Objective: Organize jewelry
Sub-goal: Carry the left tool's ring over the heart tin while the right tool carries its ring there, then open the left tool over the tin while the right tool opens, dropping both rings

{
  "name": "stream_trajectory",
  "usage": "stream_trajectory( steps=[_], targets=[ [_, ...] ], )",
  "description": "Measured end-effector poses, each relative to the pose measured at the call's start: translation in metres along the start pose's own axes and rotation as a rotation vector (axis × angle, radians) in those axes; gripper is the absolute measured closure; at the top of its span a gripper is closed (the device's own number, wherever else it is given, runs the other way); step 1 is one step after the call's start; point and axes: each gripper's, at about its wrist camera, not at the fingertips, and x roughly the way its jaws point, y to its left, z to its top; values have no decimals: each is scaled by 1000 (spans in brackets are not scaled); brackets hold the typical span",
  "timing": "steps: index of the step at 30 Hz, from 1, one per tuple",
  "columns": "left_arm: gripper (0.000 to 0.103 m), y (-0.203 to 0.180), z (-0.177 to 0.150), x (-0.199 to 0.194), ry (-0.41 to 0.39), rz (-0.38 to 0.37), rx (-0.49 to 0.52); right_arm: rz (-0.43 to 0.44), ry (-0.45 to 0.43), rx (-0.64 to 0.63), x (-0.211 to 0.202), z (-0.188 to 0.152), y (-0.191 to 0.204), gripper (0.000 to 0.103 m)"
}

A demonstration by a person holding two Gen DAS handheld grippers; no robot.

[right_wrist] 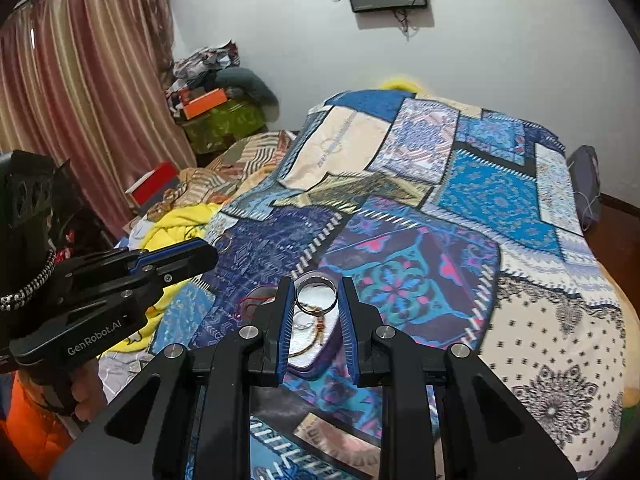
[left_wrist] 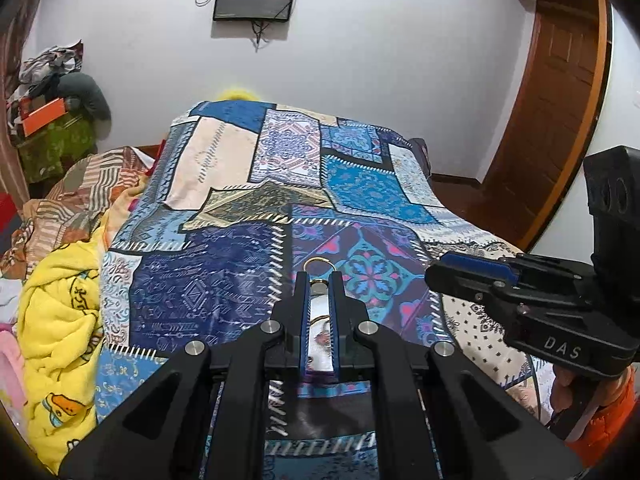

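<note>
My left gripper (left_wrist: 319, 277) is shut on a thin gold bangle (left_wrist: 320, 267), whose ring sticks out past the fingertips; it also shows in the right wrist view (right_wrist: 225, 242). My right gripper (right_wrist: 317, 283) is shut on a silver bangle (right_wrist: 316, 297) and holds it above a purple-rimmed jewelry tray (right_wrist: 316, 360) with a white inside. The tray lies on the patchwork bedspread (right_wrist: 460, 208) and holds a small ring and thin thread bracelets. A red thread bracelet (right_wrist: 256, 300) lies on the bedspread left of the tray.
A yellow blanket (left_wrist: 60, 320) and striped bedding (left_wrist: 80, 188) are heaped at the bed's left. A pile of clothes with an orange box (right_wrist: 204, 108) stands by the curtain (right_wrist: 80, 100). A wooden door (left_wrist: 552, 120) is at the right.
</note>
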Motion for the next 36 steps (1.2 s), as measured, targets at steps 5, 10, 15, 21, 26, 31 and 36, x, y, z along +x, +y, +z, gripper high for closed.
stream_trajectory(
  steps=[5, 10, 15, 21, 26, 31, 36],
  targets=[
    [96, 8, -11, 12, 42, -13, -17, 9, 56, -9, 19, -9, 5, 83],
    [96, 10, -26, 32, 103, -39, -34, 15, 132, -8, 39, -19, 3, 83],
    [96, 10, -34, 46, 141, -44, -31, 15, 167, -33, 47, -25, 7, 83],
    [96, 15, -39, 54, 162, -43, -35, 21, 184, -51, 54, -28, 11, 83],
    [96, 20, -39, 57, 167, -40, -49, 22, 189, -61, 60, -29, 13, 83],
    [96, 24, -38, 55, 167, -37, -60, 18, 189, -83, 57, -28, 17, 82],
    [96, 23, -34, 46, 155, -26, -58, 3, 159, -76, 43, -23, 20, 76]
  ],
)
